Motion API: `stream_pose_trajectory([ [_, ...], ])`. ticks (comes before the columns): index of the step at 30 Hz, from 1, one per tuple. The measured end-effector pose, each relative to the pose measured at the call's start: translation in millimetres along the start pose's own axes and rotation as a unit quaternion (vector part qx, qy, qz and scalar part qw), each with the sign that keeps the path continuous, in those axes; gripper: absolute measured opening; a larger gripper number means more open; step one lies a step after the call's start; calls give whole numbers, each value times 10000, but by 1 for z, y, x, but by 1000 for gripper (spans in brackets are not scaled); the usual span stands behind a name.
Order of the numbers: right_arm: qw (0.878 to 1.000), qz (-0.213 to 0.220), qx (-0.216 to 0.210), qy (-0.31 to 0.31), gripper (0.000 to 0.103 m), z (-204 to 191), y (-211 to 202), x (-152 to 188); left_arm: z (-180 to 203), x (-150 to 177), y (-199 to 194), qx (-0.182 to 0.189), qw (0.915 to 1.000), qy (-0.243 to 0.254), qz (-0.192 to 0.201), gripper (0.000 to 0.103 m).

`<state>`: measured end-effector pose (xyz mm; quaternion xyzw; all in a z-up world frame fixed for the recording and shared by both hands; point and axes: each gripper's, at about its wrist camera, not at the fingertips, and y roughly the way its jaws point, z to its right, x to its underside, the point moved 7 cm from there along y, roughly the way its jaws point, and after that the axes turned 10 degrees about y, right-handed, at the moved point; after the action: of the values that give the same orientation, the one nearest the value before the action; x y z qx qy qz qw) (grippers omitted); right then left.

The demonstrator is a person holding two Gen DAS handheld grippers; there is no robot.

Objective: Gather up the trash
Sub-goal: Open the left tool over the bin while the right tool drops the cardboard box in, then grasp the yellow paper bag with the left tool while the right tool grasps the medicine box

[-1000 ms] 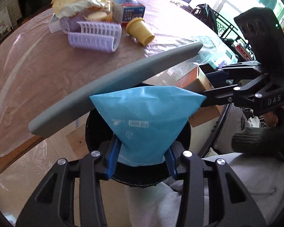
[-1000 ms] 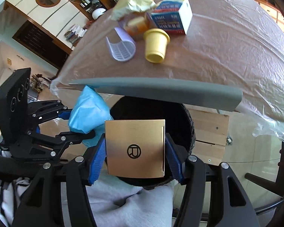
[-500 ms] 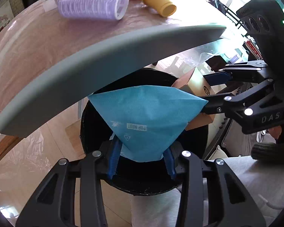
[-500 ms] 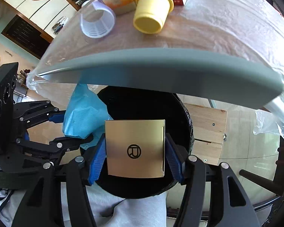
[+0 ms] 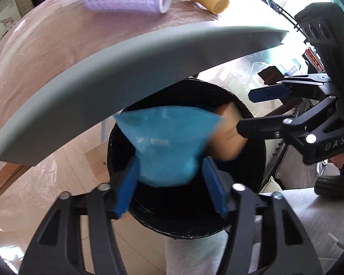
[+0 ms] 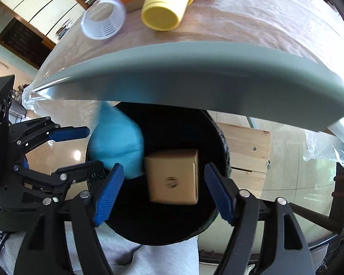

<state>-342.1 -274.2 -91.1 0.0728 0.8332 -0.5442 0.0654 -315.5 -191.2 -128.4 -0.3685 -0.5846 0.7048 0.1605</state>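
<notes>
Both my grippers, left [image 5: 169,183] and right [image 6: 162,190], point steeply down over the black bin [image 6: 220,137] under the table's edge [image 6: 194,73], jaws just opening; blue bag [image 5: 167,142] and cardboard box [image 6: 174,178] drop free inside.

Each hand-held gripper, left [image 5: 169,184] and right [image 6: 162,191], is a black frame with silver screw heads and ribbed blue pads [image 6: 107,192], the right one lettered "DAS" on its side, with a dark knit cuff [image 5: 329,184] behind it and grey trousers [image 5: 293,220] below.
</notes>
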Motion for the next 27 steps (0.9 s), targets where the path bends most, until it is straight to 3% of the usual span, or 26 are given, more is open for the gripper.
stream_pose_trajectory([
  [6, 9999, 128, -27, -3, 74, 6, -20, 3, -2, 2, -10, 29, 10000, -42, 80, 67],
  [11, 9980, 558, -9, -281, 77, 0, -70, 3, -6, -1, -45, 210, 9984, -141, 497, 67],
  [12, 9959, 803, 55, -401, 81, -3, -87, -1, -7, -6, -60, 246, 9972, -172, 691, 68],
  [14, 9903, 1265, 175, -556, 89, -8, -115, -13, -17, -20, -91, 155, 9929, -255, 1155, 82],
  [16, 9771, 1964, 402, -715, 99, -15, -146, -32, -34, -37, -120, -136, 9846, -421, 1692, 98],
  [17, 9663, 2418, 498, -733, 99, -19, -163, -45, -43, -45, -131, -285, 9800, -515, 1900, 100],
  [19, 9590, 2725, 502, -602, 99, -22, -174, -66, -67, -69, -151, -592, 9685, -760, 2294, 101],
  [23, 9626, 2688, 284, -161, 99, -22, -162, -110, -101, -115, -157, -686, 9623, -1037, 2419, 101],
  [27, 9687, 2458, 348, 48, 99, -22, -134, -146, -123, -156, -140, -832, 9683, -1027, 2121, 101],
])
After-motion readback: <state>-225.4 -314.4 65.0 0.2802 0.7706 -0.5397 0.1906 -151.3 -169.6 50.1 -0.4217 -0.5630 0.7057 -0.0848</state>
